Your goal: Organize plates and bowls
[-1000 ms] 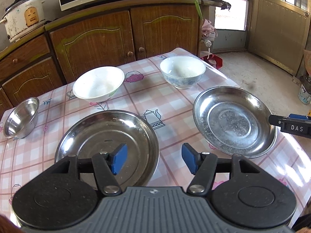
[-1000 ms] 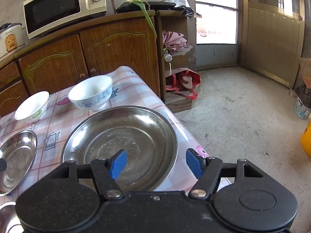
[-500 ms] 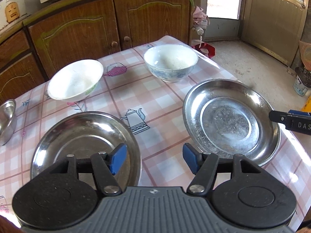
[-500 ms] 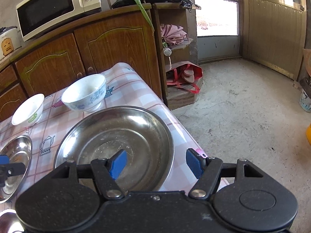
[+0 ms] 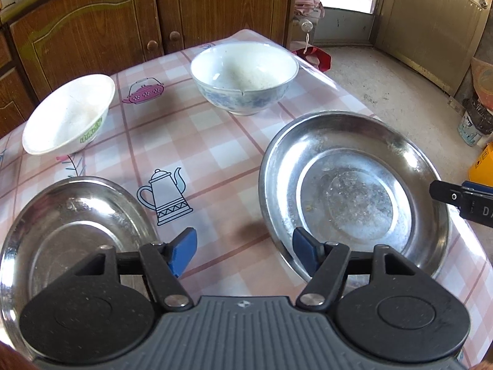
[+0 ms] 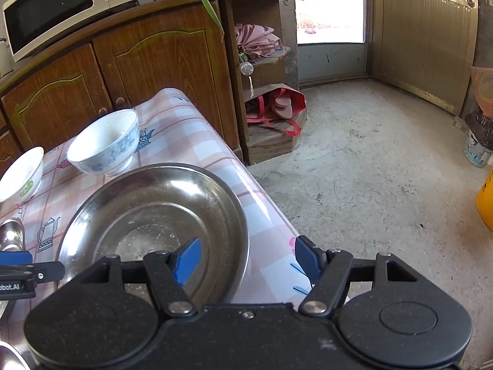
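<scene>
Your right gripper [image 6: 246, 257] fingers gape wide, empty, straddling the steel plate [image 6: 154, 203] rim; seat deeper before closing.

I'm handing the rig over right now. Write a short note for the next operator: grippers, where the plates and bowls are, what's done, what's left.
Left gripper: open, holding nothing, its fingers have just been opening; it straddles the near-left edge of the right steel plate.
Right gripper: open, holding nothing, straddling that plate's near-right rim.
Left steel plate, white bowl and blue-patterned bowl all sit apart on the table.
Done: nothing stacked.
Left: stack plates, stack bowls.
</scene>
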`<state>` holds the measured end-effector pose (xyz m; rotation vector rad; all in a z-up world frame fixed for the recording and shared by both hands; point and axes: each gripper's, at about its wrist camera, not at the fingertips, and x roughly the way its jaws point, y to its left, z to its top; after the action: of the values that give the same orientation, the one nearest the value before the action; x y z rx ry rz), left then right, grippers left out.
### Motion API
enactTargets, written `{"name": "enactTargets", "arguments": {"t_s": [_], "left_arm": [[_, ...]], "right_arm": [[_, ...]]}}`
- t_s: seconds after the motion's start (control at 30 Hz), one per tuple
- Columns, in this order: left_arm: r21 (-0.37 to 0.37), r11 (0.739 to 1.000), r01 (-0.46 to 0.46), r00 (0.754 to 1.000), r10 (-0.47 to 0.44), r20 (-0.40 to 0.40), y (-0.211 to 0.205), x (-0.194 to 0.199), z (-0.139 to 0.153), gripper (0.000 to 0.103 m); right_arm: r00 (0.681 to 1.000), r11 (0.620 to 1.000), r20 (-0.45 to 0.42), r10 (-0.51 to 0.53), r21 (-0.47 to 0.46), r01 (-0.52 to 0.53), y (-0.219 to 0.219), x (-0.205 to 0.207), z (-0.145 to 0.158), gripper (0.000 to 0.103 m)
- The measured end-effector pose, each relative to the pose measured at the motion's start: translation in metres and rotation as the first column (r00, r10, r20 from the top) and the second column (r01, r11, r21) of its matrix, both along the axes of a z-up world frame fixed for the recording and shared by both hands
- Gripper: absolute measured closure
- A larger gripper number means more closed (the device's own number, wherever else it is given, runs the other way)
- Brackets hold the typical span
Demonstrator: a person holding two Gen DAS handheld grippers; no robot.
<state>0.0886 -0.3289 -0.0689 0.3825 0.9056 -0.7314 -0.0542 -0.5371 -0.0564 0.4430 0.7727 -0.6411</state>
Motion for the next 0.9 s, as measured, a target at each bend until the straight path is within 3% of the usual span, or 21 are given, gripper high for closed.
{"name": "enactTargets", "arguments": {"t_s": [0.2,0.5,0.6,0.63,0.7,0.9], "left_arm": [[0.024,1.0,0.007,1.0,-0.007,-0.019,-0.012,0.006,-0.012,0.033],[-0.004,0.999,0.032,0.999,-0.032,-0.017,-0.029,0.011,-0.018,0.033],[-0.019,0.999,0.048,0.999,-0.048,-0.015,-0.034,0.01,-0.017,0.04],[-0.023,0.998,0.058,0.998,-0.058,-0.014,-0.036,0.01,-0.017,0.045],[-0.031,0.996,0.085,0.996,-0.086,-0.008,-0.038,0.007,-0.016,0.057],[-0.048,0.997,0.056,0.998,-0.056,-0.017,-0.033,0.011,-0.016,0.07]], "right_arm": [[1.0,1.0,-0.016,0.009,0.021,-0.009,-0.006,0.009,-0.007,0.022],[1.0,0.997,-0.023,0.012,0.078,-0.01,-0.015,0.016,-0.019,0.021],[0.999,0.996,-0.009,0.04,0.083,-0.039,-0.013,0.019,-0.019,0.022],[0.999,0.995,0.002,0.053,0.087,-0.053,-0.011,0.021,-0.019,0.025],[0.998,0.994,0.011,0.063,0.084,-0.064,-0.009,0.024,-0.017,0.055],[0.999,0.996,0.011,0.036,0.081,-0.036,-0.011,0.02,-0.017,0.07]]}}
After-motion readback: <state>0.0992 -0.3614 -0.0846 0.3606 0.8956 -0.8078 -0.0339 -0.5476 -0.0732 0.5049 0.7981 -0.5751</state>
